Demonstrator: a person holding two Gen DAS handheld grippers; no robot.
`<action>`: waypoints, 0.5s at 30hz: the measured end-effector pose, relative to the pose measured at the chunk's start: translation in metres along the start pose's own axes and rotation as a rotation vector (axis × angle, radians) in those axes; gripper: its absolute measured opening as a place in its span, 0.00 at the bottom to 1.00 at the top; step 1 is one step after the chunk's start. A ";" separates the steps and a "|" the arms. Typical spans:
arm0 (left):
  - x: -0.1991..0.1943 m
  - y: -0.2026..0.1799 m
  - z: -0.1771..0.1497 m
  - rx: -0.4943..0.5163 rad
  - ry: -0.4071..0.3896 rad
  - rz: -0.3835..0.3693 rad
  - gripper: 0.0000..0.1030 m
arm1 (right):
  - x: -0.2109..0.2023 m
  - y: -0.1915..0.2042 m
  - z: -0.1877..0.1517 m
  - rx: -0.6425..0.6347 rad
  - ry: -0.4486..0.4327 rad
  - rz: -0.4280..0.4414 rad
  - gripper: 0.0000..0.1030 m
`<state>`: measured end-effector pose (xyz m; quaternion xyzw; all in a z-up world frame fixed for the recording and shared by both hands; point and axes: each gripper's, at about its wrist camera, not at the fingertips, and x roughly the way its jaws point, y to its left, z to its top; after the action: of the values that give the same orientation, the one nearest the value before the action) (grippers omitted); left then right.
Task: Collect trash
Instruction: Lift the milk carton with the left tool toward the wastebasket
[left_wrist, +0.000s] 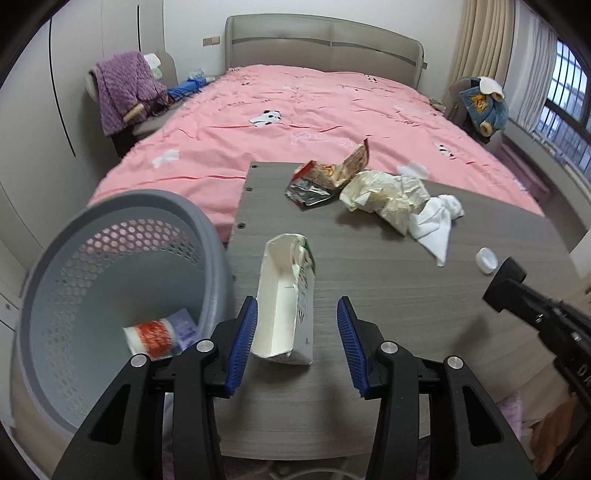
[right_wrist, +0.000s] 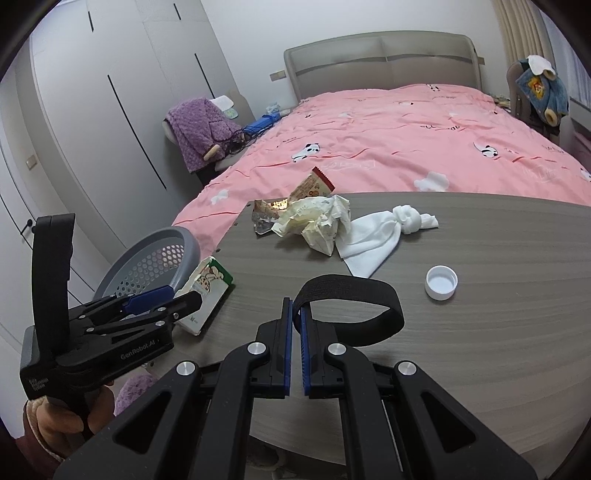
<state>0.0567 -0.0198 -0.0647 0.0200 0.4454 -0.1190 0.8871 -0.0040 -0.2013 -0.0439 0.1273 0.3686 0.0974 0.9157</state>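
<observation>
**Torn carton between the left tool's parted fingers, beside the basket**

The torn carton (left_wrist: 286, 299) lies on its side on the grey wood-grain desk (left_wrist: 388, 288), near the desk's left edge. It is white, ripped open along one face so the pale inside shows, with green and printed panels on its outer side. It sits between the blue pads of the left tool (left_wrist: 297, 345); the jaws stand apart and released, the left pad just beside the carton and the right pad clear of it. Just left of the desk edge stands the grey perforated basket (left_wrist: 122, 229), already holding a white-and-red wrapper (left_wrist: 151, 336) and a small purple packet (left_wrist: 184, 325).

Farther along the desk lie a foil snack wrapper (left_wrist: 325, 181), a crumpled cream paper (left_wrist: 384, 195), a knotted white cloth (left_wrist: 436, 221) and a white bottle cap (left_wrist: 487, 259).

The right wrist view adds what the left cannot: the right tool (right_wrist: 296, 349) is clenched on a black strap loop (right_wrist: 354, 302), its pads nearly meeting on the strap end. It also shows the carton's cartoon print (right_wrist: 207, 280) and a person's hand (right_wrist: 55, 421) in a fleecy cuff gripping the left tool's handle. The basket's contents show only in the left wrist view. Behind everything is a bed with a pink cover (right_wrist: 406, 140)
</observation>
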 end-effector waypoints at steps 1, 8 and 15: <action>0.000 0.000 0.001 0.000 0.000 0.004 0.42 | 0.000 -0.001 0.000 0.002 -0.001 0.001 0.05; 0.007 0.000 0.003 -0.002 0.015 0.009 0.42 | 0.000 -0.005 -0.001 0.010 -0.001 0.000 0.05; 0.024 -0.006 0.001 0.001 0.069 -0.017 0.42 | 0.000 -0.006 -0.001 0.010 -0.001 -0.002 0.05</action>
<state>0.0701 -0.0302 -0.0829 0.0209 0.4757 -0.1261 0.8702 -0.0043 -0.2066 -0.0462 0.1316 0.3689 0.0948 0.9152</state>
